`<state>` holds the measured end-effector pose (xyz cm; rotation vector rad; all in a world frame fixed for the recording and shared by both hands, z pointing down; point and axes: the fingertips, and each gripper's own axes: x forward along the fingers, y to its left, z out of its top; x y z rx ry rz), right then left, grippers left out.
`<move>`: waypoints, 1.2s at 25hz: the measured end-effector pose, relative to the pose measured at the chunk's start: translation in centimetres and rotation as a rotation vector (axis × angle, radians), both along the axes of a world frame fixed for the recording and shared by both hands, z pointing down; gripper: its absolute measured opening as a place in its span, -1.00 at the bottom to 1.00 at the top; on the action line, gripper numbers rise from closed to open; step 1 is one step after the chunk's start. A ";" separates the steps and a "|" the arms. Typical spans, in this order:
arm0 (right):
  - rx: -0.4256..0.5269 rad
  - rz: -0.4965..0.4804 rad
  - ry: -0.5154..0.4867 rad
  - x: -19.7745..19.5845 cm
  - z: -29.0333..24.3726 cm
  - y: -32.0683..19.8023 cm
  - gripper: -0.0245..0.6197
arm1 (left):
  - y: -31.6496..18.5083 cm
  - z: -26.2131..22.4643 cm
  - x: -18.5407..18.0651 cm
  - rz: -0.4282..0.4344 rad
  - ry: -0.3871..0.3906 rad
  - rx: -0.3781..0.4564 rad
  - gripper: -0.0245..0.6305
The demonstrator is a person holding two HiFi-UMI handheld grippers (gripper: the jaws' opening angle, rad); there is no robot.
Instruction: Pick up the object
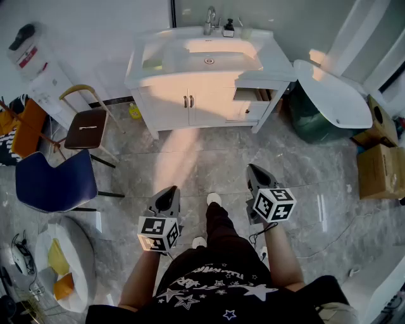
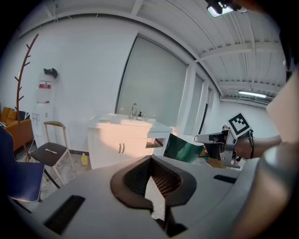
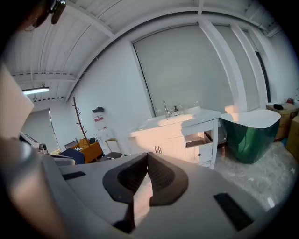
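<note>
No object lies between the jaws of either gripper. My left gripper (image 1: 170, 190) is held at waist height over the grey marble floor, its jaws shut with the tips touching and nothing in them (image 2: 150, 158). My right gripper (image 1: 252, 168) hangs level with it on the right, also shut and empty (image 3: 147, 154). Both point toward a white vanity (image 1: 190, 101) a few steps ahead. On its top are a faucet (image 1: 210, 18) and a small dark soap bottle (image 1: 228, 28). One drawer (image 1: 253, 95) on its right side stands pulled out.
A green tub with a white rim (image 1: 332, 95) stands right of the vanity, with cardboard boxes (image 1: 380, 171) beyond it. At the left are a brown chair (image 1: 88, 128), a blue chair (image 1: 54, 182) and a water dispenser (image 1: 38, 69). A yellow bottle (image 1: 134, 112) sits on the floor.
</note>
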<state>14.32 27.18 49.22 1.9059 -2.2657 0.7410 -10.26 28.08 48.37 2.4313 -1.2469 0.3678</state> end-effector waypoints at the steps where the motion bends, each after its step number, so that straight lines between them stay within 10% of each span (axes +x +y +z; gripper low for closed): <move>1: 0.000 0.001 -0.001 -0.2 -0.1 0.5 -0.89 | 0.5 -0.1 -0.2 0.001 0.000 0.001 -0.87; 23: 0.090 0.050 -0.033 0.5 -2.1 3.2 -0.87 | 3.0 -0.3 -0.4 0.007 0.008 -0.002 -0.87; 30: 0.098 0.000 -0.052 1.2 -2.5 -3.2 -0.29 | -2.1 -0.7 1.0 -0.023 0.002 0.000 -0.87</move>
